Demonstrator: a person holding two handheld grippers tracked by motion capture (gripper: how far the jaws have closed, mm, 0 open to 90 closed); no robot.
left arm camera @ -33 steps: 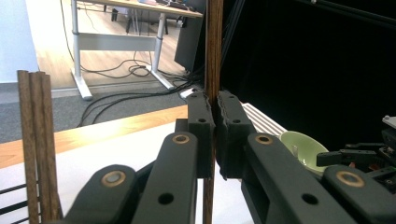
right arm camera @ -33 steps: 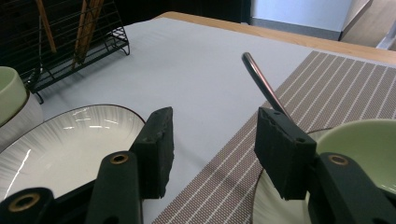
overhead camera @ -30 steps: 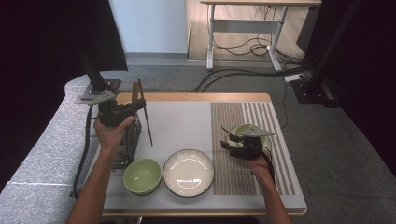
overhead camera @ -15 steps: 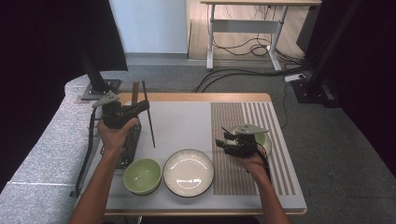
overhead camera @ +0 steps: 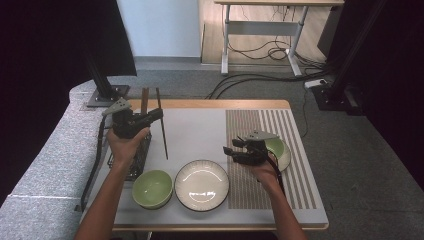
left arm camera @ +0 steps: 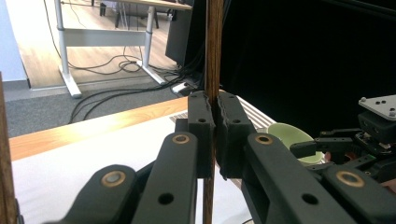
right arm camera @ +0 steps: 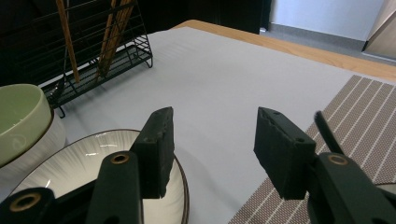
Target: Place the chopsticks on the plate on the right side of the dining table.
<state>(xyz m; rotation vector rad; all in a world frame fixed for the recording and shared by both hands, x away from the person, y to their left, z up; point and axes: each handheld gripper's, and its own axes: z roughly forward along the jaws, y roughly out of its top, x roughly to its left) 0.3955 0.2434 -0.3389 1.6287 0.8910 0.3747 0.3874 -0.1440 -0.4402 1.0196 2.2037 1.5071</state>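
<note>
The slim dark brown wooden chopstick (left arm camera: 214, 56) shows a fine grain. The pale green ceramic bowl (overhead camera: 152, 188) is plain inside, and the round white plate (overhead camera: 201, 184) carries faint radial ribs and a dark rim. The brown woven placemat (overhead camera: 295, 165) has pale stripes, and the black wire rack (right arm camera: 93, 60) stands on the light grey worktop (overhead camera: 195, 132).

Dark wooden chopstick (left arm camera: 214, 70), slender, upright, pinched in left claw (left arm camera: 214, 135) above the table

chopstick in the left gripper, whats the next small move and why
Probably carry it a little toward the white plate and lower it. The left gripper is shut on one wooden chopstick, held well above the mat near the black rack. The right gripper is open beside the plate, holding nothing, so it seems free to help.
</note>
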